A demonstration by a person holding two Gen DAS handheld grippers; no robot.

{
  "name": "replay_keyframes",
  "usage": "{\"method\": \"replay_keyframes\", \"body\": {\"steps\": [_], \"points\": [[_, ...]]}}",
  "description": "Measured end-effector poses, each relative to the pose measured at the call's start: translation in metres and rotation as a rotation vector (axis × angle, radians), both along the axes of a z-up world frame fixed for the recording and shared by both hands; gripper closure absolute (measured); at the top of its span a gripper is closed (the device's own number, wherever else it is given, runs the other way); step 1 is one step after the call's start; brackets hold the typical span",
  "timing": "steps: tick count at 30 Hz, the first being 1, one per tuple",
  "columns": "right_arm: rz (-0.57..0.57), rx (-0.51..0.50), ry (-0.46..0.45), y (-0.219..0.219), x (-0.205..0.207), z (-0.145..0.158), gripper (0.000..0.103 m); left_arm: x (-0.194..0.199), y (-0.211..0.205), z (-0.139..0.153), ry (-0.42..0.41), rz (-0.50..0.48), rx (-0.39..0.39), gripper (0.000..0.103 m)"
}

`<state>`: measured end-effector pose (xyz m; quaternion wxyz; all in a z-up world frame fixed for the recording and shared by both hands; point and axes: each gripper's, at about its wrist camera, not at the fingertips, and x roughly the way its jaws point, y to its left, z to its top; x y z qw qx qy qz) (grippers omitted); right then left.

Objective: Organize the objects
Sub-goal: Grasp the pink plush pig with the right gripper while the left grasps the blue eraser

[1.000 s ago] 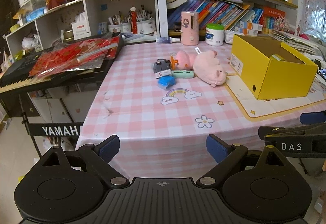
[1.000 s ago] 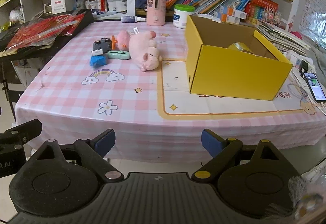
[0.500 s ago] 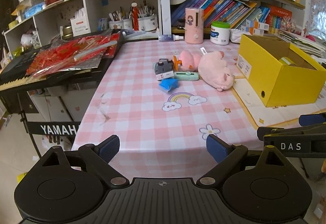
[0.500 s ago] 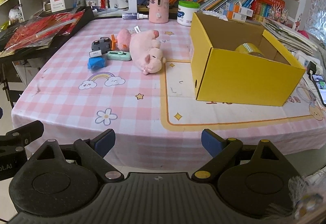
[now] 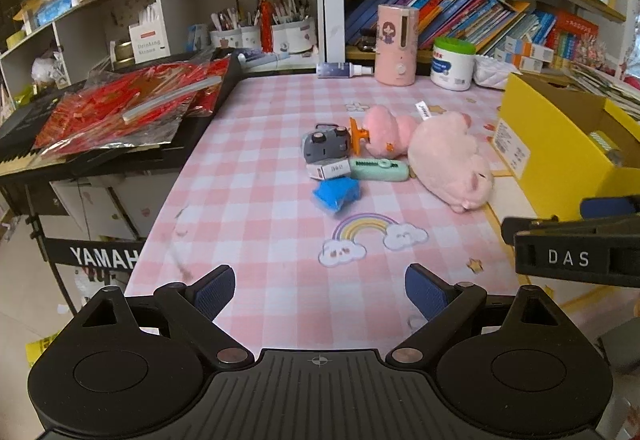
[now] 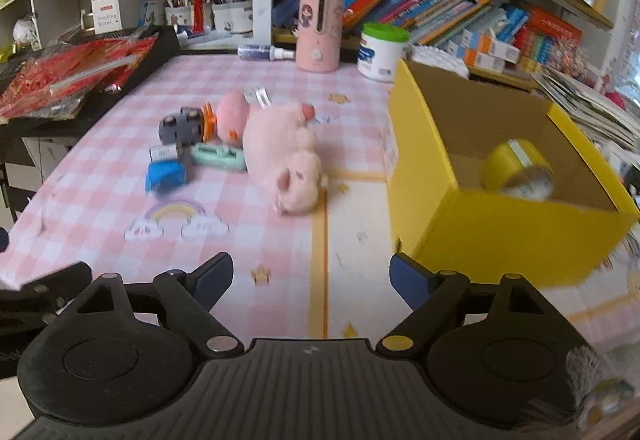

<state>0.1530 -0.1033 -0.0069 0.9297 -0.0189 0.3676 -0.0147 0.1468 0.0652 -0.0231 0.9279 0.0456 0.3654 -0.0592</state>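
Note:
A pink plush pig (image 5: 448, 156) (image 6: 286, 152) lies mid-table beside a small pile: a grey toy car (image 5: 324, 144), an orange clip (image 5: 356, 134), a mint-green case (image 5: 378, 169) (image 6: 218, 156), a small white box (image 5: 329, 170) and a blue block (image 5: 336, 192) (image 6: 165, 174). An open yellow box (image 6: 492, 224) (image 5: 560, 152) on the right holds a yellow tape roll (image 6: 518, 168). My left gripper (image 5: 320, 290) is open over the table's near edge, well short of the pile. My right gripper (image 6: 312, 278) has nothing between its jaws, which are closing slightly.
The pink checked tablecloth (image 5: 260, 224) covers the table. A pink dispenser (image 5: 397, 44), a white tub (image 5: 453, 62) and a spray bottle (image 5: 344, 69) stand at the back under book shelves. A keyboard with red packets (image 5: 128, 108) sits left.
Both grippers have moved forward over the table's edge, so the pile, pig and yellow box loom larger. The right jaws have narrowed a little. Nothing on the table has shifted.

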Motion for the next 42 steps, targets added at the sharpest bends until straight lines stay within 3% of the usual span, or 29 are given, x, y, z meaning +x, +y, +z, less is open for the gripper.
{"method": "replay_keyframes", "body": {"steps": [8, 25, 29, 33, 36, 42], "points": [[0.087, -0.01, -0.008, 0.008, 0.051, -0.004, 0.02, 0.039, -0.005, -0.009, 0.039, 0.023, 0.009, 0.009], [0.146, -0.059, 0.114, 0.012, 0.139, -0.04, 0.017, 0.097, -0.015, -0.022, 0.093, 0.033, -0.004, 0.009], [0.148, -0.053, 0.138, 0.011, 0.151, -0.046, 0.02, 0.104, -0.015, -0.023, 0.099, 0.034, -0.005, 0.009], [0.156, -0.041, 0.146, 0.009, 0.156, -0.048, 0.036, 0.11, -0.015, -0.023, 0.101, 0.041, -0.02, 0.009], [0.162, -0.017, 0.14, 0.005, 0.155, -0.045, 0.043, 0.114, -0.016, -0.024, 0.102, 0.039, -0.03, 0.01], [0.162, 0.036, 0.083, -0.005, 0.144, -0.024, 0.044, 0.121, -0.022, -0.029, 0.108, 0.041, -0.037, 0.011]]}}
